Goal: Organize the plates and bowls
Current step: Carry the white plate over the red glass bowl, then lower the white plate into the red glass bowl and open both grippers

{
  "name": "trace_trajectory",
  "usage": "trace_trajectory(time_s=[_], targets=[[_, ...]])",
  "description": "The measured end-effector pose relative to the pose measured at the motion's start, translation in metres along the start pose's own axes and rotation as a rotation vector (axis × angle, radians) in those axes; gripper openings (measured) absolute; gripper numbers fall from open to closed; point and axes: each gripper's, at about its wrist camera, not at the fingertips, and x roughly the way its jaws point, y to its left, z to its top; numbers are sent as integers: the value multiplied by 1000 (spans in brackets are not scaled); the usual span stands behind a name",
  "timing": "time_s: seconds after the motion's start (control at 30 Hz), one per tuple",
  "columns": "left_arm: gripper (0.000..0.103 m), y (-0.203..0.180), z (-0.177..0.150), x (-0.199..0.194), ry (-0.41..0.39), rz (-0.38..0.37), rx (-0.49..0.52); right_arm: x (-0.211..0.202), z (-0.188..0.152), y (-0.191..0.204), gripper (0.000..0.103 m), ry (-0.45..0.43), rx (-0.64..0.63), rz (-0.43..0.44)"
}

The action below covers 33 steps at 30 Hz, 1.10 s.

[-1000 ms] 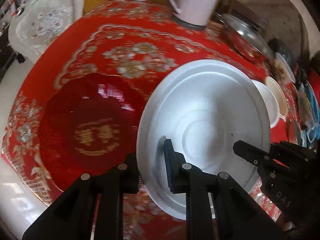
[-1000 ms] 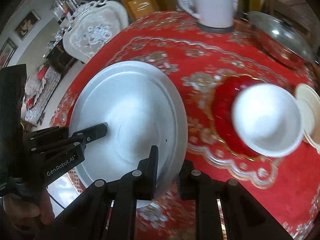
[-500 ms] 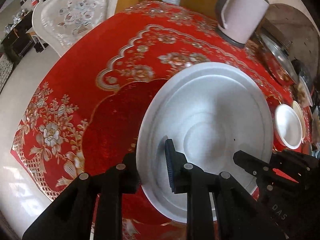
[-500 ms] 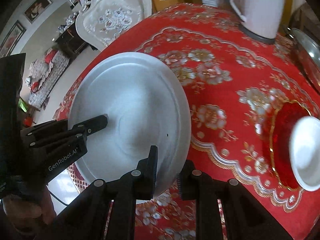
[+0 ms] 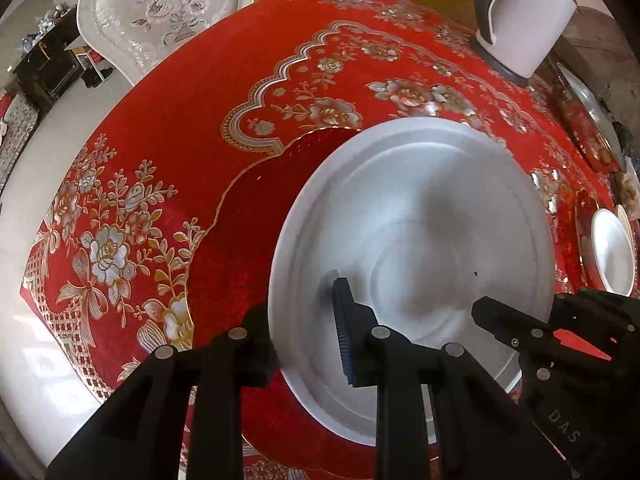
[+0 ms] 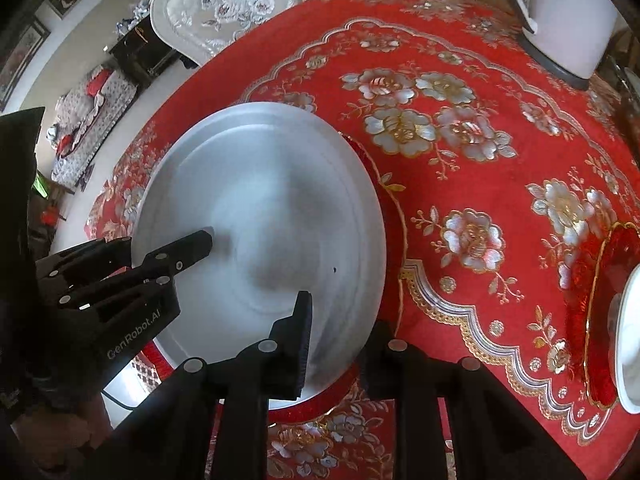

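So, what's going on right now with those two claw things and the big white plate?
Left gripper and right gripper both clamped on the white plate, one each side of its rim. Plate over red tablecloth. Red dish with white bowl off right, clear.

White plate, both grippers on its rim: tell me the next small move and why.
Probably lower it gently. The white plate is pinched at its rim by the left gripper and the right gripper, above the red tablecloth. A red plate seems to peek out beneath it; contact cannot be told, so ease down before opening.
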Motion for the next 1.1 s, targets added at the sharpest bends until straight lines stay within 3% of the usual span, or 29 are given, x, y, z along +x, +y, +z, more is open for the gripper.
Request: trace_trajectory(time_s=[0.2, 0.5, 0.57, 0.63, 0.7, 0.9, 1.1], targets=[[23, 0, -2, 7, 4, 46, 15, -5, 0, 6, 40, -3, -24, 20], [24, 0, -1, -5, -31, 48, 10, -24, 0, 3, 43, -36, -36, 19], [28, 1, -1, -11, -44, 59, 10, -28, -1, 0, 44, -43, -30, 24], [44, 1, -1, -18, -63, 71, 8, -34, -3, -3, 44, -51, -25, 23], [51, 1, 1, -26, -91, 86, 11, -40, -4, -7, 44, -62, -17, 26], [62, -6, 8, -44, -138, 92, 16, -55, -11, -15, 45, -89, 4, 29], [63, -31, 14, -55, -166, 77, 56, -68, -18, -32, 51, -113, 40, 17]])
